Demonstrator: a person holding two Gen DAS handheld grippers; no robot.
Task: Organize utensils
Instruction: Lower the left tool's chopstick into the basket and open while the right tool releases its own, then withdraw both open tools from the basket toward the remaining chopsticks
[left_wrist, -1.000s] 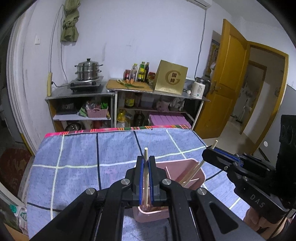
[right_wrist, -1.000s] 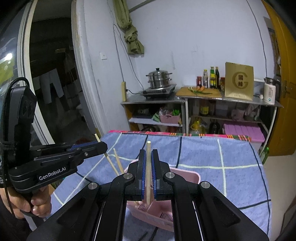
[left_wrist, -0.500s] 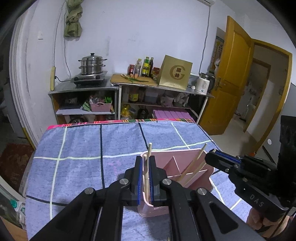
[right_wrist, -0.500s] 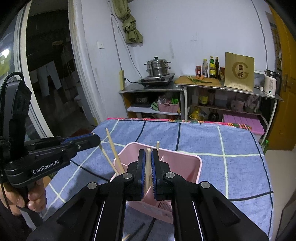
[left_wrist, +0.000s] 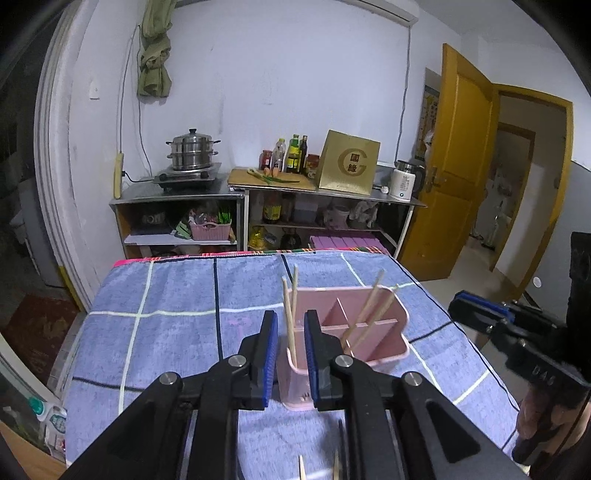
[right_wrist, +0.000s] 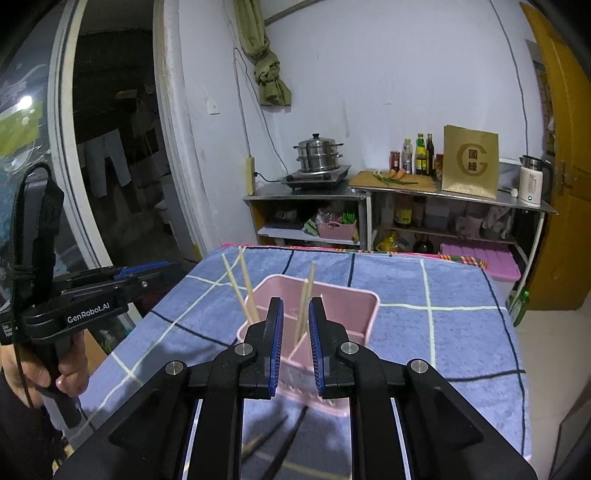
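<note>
A blue terry cloth with pale and dark grid lines (left_wrist: 177, 314) is covering the table, and a pink plastic utensil caddy with inner dividers (left_wrist: 373, 321) is standing on it near the front. Four pale wooden chopsticks are leaning in the caddy: one pair (left_wrist: 290, 314) in the compartment at its left end, the other pair (left_wrist: 369, 314) in a compartment further right.

The left gripper (left_wrist: 290, 360) is hovering just in front of the caddy's left end with its blue-padded jaws spread apart and holding nothing; the left pair is showing in the gap between them without touching either pad. The right gripper (right_wrist: 296, 345) is doing likewise at the other end, jaws parted and empty, with two sticks (right_wrist: 304, 306) standing free between them.

More loose chopsticks (left_wrist: 317, 467) are lying on the cloth below the left gripper, their long axes running roughly toward the caddy. Judging by that, they are the next pickup, and the left gripper seems nearer: it would be dropping down and back.
</note>
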